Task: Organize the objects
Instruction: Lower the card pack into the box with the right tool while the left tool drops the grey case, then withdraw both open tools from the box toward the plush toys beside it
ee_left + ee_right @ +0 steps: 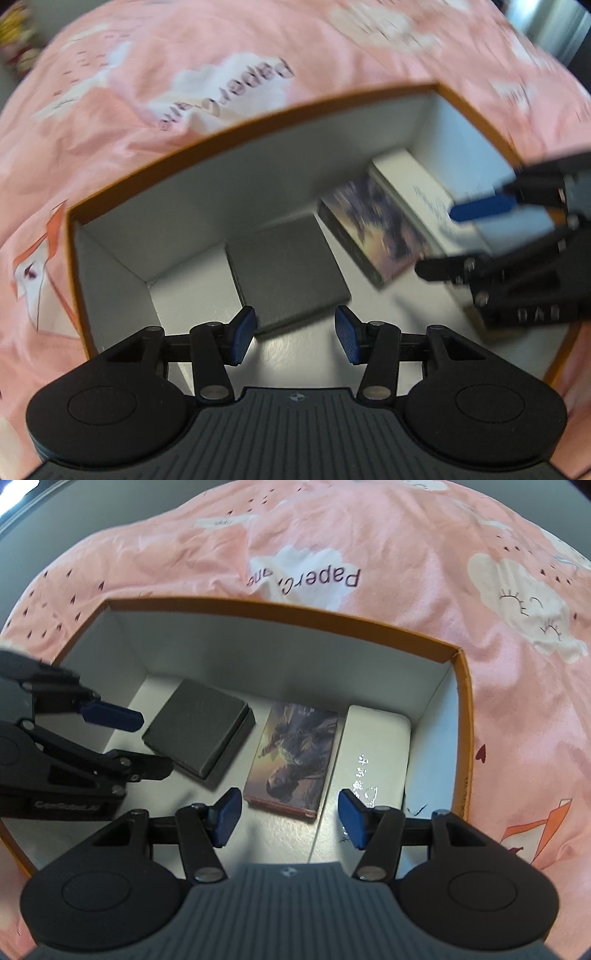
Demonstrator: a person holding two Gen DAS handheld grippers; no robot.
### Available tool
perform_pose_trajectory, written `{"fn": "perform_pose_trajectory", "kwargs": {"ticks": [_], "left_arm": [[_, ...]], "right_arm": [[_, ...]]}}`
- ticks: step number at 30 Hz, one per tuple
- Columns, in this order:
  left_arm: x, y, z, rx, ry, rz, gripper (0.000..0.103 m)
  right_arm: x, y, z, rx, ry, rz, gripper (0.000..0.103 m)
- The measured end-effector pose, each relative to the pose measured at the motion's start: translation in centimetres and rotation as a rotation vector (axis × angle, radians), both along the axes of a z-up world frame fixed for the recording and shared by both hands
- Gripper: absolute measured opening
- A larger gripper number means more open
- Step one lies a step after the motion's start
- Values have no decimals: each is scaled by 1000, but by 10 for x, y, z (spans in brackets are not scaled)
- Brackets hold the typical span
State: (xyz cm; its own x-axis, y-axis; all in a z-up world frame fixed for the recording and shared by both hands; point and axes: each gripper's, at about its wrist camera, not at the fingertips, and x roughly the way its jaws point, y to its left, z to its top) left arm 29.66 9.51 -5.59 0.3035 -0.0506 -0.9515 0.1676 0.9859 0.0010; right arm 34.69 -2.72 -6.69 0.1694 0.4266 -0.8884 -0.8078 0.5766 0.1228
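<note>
While both grippers point steeply down into the orange-rimmed box (466,716), the left gripper (294,339) and right gripper (291,818) gape empty above the grey box (195,729), picture card (293,760) and white case (373,753), whose silver lettering only the right view shows sharply.

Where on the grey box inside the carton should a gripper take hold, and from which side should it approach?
Grip the grey box across its two long side walls, coming straight down from above. It lies flat on the carton floor, so only its top and sides are reachable; the picture box leaves a gap beside it, likely enough for one finger.
</note>
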Motion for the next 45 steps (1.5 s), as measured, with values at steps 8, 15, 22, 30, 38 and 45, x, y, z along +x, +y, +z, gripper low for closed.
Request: {"fn": "perform_pose_trajectory", "kwargs": {"ticks": [8, 15, 22, 30, 38, 45], "left_arm": [[9, -7, -23, 86, 78, -162, 57], [12, -16, -24, 75, 17, -229, 45], [18, -17, -27, 95, 6, -201, 41], [22, -16, -27, 96, 8, -167, 41], [11, -10, -5, 42, -18, -118, 41], [-37, -7, 62, -98, -214, 0, 41]], "right_arm": [[-4, 12, -10, -106, -63, 136, 60], [0, 21, -18, -163, -87, 181, 58], [1, 32, -25, -221, -151, 218, 58], [9, 32, -25, -196, -141, 177, 54], [10, 18, -7, -117, -41, 109, 51], [-15, -27, 38, 61, -29, -6, 51]]}}
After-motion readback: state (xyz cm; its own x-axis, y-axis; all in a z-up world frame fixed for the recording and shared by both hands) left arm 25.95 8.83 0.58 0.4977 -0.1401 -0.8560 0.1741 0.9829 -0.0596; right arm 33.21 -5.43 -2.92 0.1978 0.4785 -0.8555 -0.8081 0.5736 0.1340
